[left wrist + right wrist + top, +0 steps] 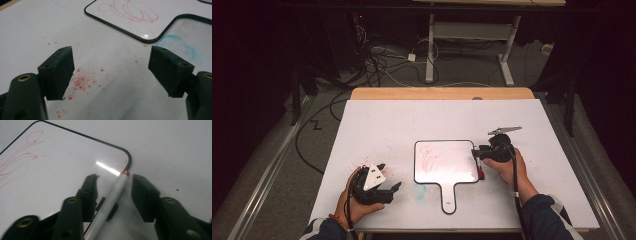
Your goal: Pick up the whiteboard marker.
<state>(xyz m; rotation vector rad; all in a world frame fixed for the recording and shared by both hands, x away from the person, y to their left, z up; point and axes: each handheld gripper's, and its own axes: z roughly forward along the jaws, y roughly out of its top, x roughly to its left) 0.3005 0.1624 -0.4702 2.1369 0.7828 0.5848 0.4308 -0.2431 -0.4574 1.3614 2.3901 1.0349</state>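
The right gripper (113,181) straddles the white red-tipped marker (110,200) beside the scribbled, black-rimmed handled whiteboard (447,162), jaws half-closed, not yet gripping; the left gripper (111,72) waits wide open, empty.

A white-topped table (377,120) carries a small handled whiteboard (447,165), a marker (480,171), and red crumbs (81,81).
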